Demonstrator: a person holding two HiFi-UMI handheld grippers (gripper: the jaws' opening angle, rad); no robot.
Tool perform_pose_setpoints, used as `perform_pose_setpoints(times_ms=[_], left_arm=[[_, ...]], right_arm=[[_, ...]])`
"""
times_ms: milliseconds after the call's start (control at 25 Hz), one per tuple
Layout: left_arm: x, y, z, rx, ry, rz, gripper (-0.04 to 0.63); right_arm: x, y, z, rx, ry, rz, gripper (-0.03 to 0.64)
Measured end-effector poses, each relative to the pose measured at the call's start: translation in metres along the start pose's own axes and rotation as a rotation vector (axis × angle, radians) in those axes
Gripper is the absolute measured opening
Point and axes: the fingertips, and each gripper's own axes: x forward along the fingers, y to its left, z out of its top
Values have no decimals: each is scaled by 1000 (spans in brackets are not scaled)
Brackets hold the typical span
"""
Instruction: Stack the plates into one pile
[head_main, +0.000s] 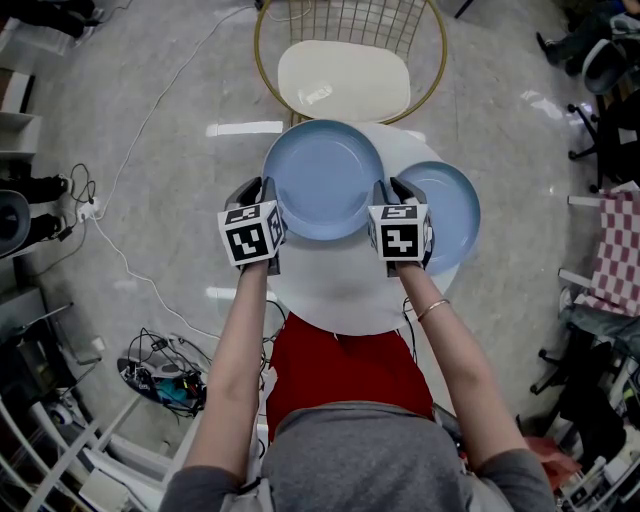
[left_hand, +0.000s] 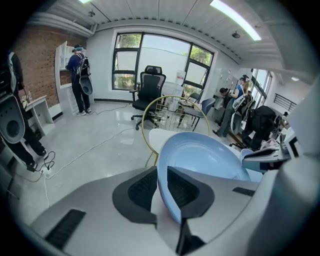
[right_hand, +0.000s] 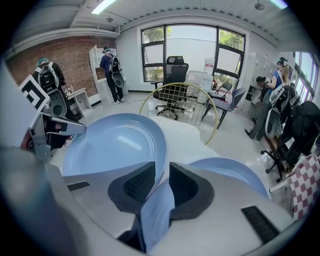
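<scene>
- Plates, two, pale blue: the upper plate (head_main: 323, 180) is being presented over a round white table (head_main: 340, 295). The lower plate (head_main: 455, 215) is being supported flat at the table's right side, evidently as the base of the pile.
- Upper plate: only the lower plate's left edge is being overlapped by it, and it is not yet centred. Whether it is being rested there or carried clear cannot be told.
- Right gripper (head_main: 385, 200): it is being clenched on the upper plate's right rim, which is filling the gap between its pads. It is judged to be bearing the load.
- Left gripper (head_main: 265, 197): the upper plate's left rim is being straddled by its jaws, which are being held slightly apart, pads apparently not pressing. It is judged released, a guide only.
- Opposite-rim hold: judged to be used so the plate is being steered level.
- Chair (head_main: 343, 80), wire-backed, cream seat: it is being passed over beyond the table, uninvolved.
</scene>
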Motion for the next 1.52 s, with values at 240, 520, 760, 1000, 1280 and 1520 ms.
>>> perform_pose_setpoints(times_ms=[240, 520, 760, 1000, 1280, 1520], left_arm=[[-9, 5, 8, 46, -36, 50, 100], [-26, -2, 10, 80, -67, 35, 103], [-43, -17, 16, 124, -106, -14, 103], [-64, -30, 12, 154, -125, -59, 103], [-90, -56, -7, 219, -134, -130, 103], [-105, -97, -24, 295, -133, -208, 103]], right_arm=[[-11, 1, 5, 14, -30, -21, 81], [-33, 2, 11, 28, -83, -49, 81], [-58, -3, 8, 39, -129, -100, 81], [-87, 2, -5, 66, -155, -139, 81], [-126, 4, -37, 120, -170, -187, 81], [-158, -12, -72, 173, -171, -260, 81]])
